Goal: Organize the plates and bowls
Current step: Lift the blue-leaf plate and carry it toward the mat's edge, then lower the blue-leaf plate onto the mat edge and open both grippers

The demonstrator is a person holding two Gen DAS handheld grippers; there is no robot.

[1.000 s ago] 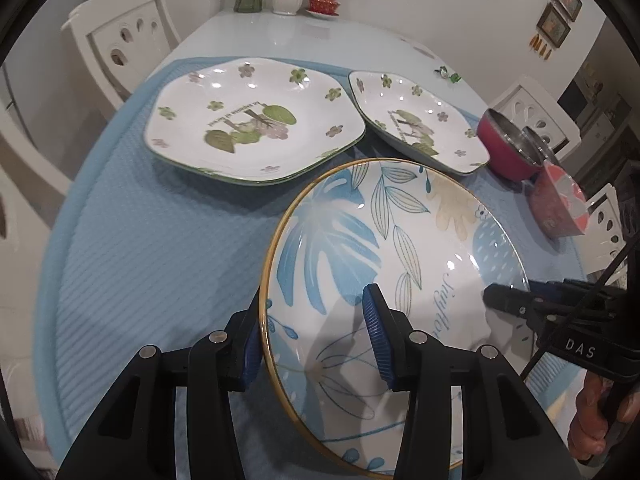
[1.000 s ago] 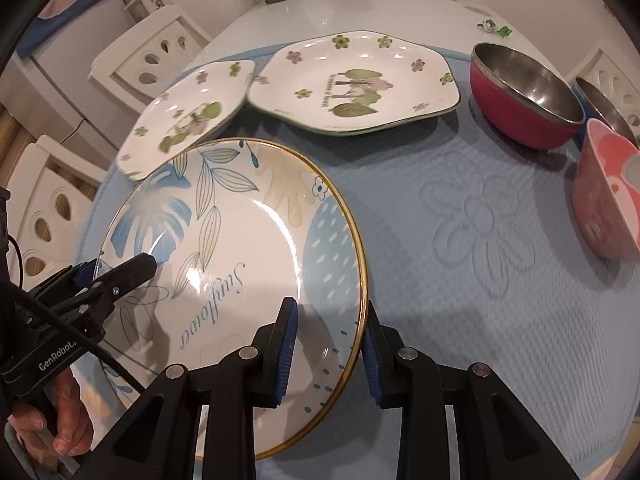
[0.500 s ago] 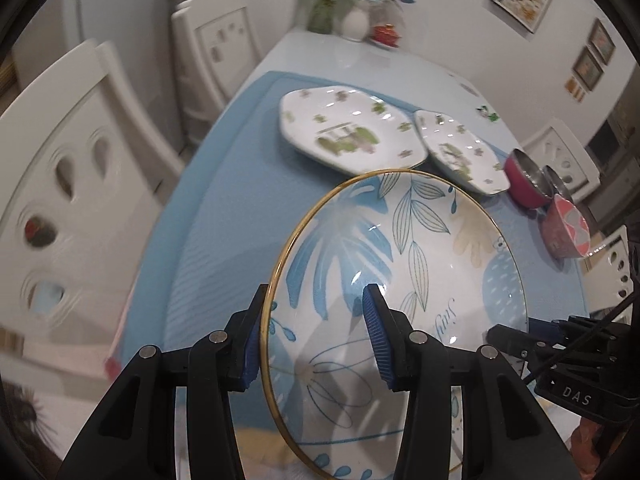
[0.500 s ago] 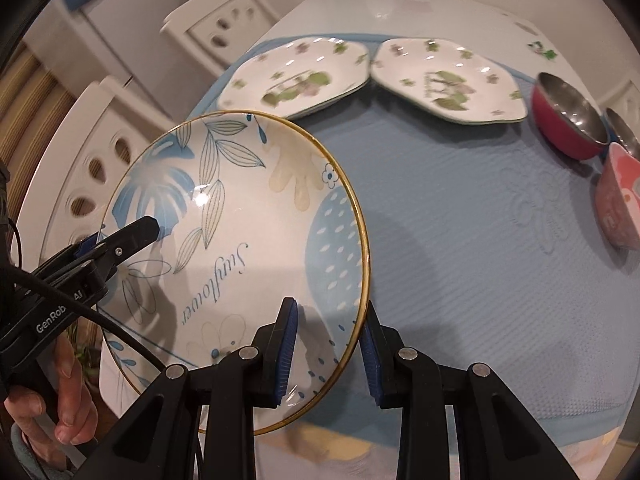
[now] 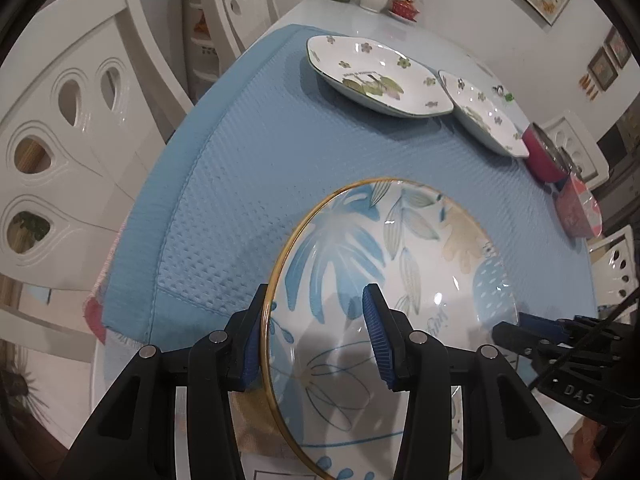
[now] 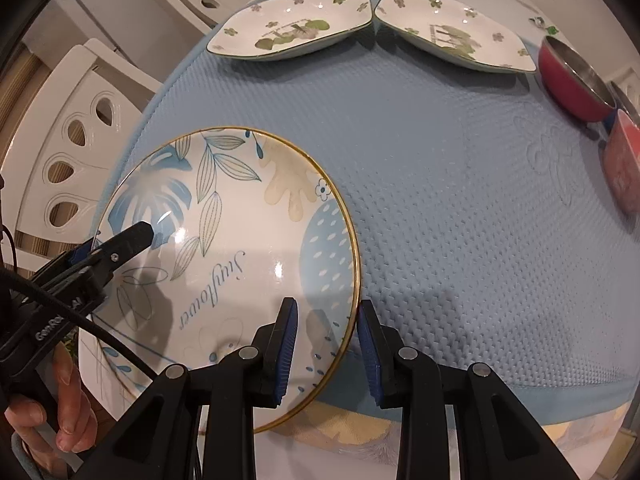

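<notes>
- "Sunflower" in blue script on the leaf-patterned plate [image 6: 224, 264], seen upside down from the right wrist.
- "DAS" in raised letters on the right gripper [image 5: 516, 330] body.
- "GenRo…", partly hidden by a cable, on the left gripper [image 6: 132, 240] body.

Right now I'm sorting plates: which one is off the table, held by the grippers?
The round blue-leaf plate, gold-rimmed. The two green-flowered plates lie on the cloth.
</notes>
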